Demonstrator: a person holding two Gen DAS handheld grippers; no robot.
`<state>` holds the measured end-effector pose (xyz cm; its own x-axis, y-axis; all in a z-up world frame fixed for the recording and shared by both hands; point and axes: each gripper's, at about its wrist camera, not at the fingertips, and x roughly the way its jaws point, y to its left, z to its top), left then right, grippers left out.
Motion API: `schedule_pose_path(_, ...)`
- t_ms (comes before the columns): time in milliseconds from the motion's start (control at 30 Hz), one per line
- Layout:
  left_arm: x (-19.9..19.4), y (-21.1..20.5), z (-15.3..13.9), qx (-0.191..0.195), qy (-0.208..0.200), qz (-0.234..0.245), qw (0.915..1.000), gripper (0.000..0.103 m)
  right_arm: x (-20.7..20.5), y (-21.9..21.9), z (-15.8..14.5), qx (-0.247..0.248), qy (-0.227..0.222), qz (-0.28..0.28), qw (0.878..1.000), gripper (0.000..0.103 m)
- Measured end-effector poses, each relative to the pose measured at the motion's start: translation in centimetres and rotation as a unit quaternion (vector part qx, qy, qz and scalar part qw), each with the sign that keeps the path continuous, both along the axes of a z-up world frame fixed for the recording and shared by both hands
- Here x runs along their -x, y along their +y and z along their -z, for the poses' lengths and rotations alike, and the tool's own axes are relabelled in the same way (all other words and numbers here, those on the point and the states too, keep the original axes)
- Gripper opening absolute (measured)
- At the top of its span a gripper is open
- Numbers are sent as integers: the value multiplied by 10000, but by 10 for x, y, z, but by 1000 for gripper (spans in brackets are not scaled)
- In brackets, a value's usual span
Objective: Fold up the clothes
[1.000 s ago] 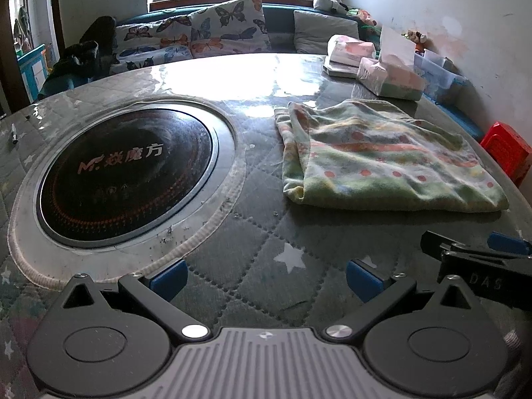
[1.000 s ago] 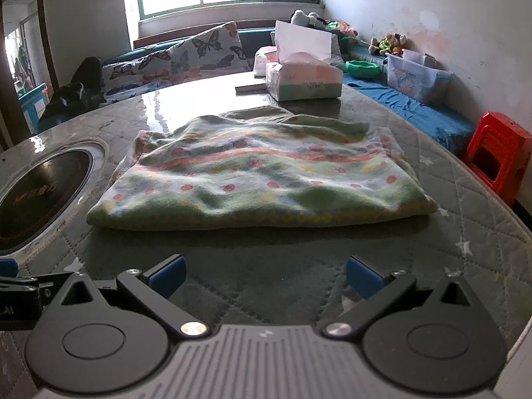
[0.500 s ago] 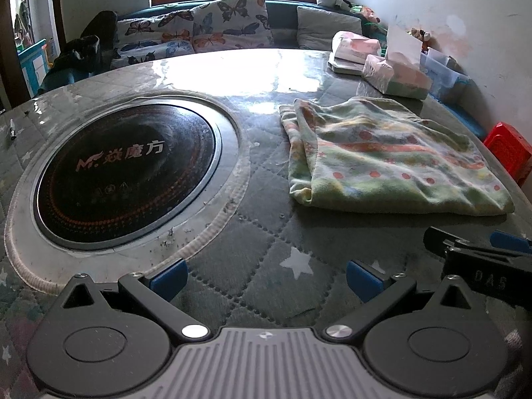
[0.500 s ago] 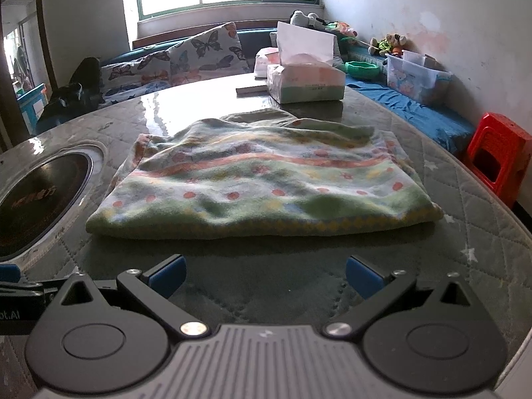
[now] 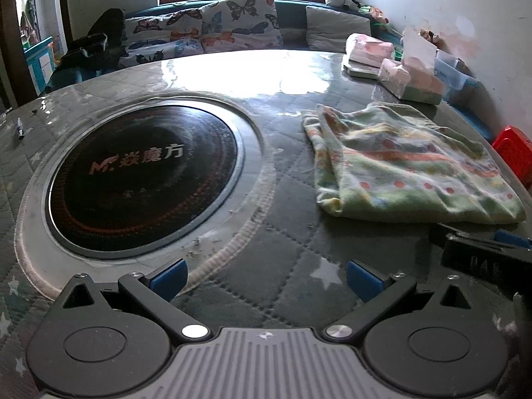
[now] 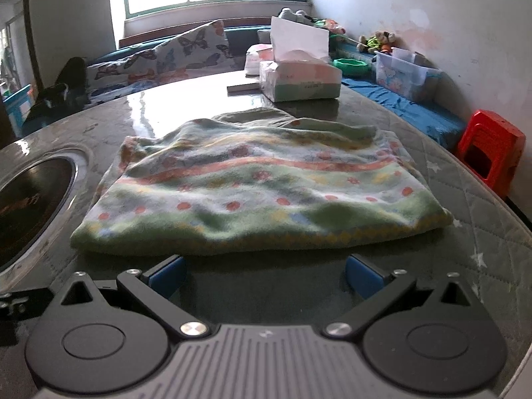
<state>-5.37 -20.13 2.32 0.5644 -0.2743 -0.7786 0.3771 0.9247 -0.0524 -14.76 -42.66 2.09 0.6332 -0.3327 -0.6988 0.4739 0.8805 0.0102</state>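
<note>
Fleecy, green-striped cloth (image 6: 262,196) with red dots lies folded in a flat, layered rectangle on the quilted table cover (image 6: 465,199), to the right of the round black cooktop (image 5: 143,176) set into the table. Right gripper (image 6: 264,274) sits low, just short of the cloth's near folded edge, jaws spread wide and holding nothing. Left gripper (image 5: 266,277) is likewise spread and empty, aimed at bare cover between the cooktop and the cloth, well to the left of it.

The cloth looks soft, light and limp; it should drape and sag when lifted and is unlikely to slip from the blue pads (image 6: 166,274). A sound hold would probably be at the near corners, pinching all layers together so that the stack does not splay.

The cover is padded, star-printed and glossy toward the far side. A tissue box (image 6: 299,79) stands beyond the cloth. Behind are butterfly cushions (image 5: 232,23), a window, a red stool (image 6: 492,146) and a scuffed wall.
</note>
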Motion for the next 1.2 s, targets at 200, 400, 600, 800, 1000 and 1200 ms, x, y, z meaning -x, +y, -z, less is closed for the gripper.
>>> schedule_pose_path(200,-11,22,-1,-54,-18,-173,9998,103,-12,0,3,94,-30,-53,9999,103)
schedule_pose_path(400,-28,58,-3,-260,-155,-503,9983,103,-20,3,7,224,-184,-75,9996,103)
schedule_pose_path(600,-41,89,5,-451,-123,-908,9948,103,-19,5,10,255,-242,-74,9994,103)
schedule_pose_path(800,-40,87,6,-405,-24,-802,9959,103,-18,6,9,254,-248,-70,9993,103)
schedule_pose_path(1000,-29,54,7,-332,41,-327,9989,103,-18,6,9,255,-247,-70,9993,103)
schedule_pose_path(1200,-18,21,1,-252,70,84,9996,103,-17,6,9,257,-248,-71,9993,103)
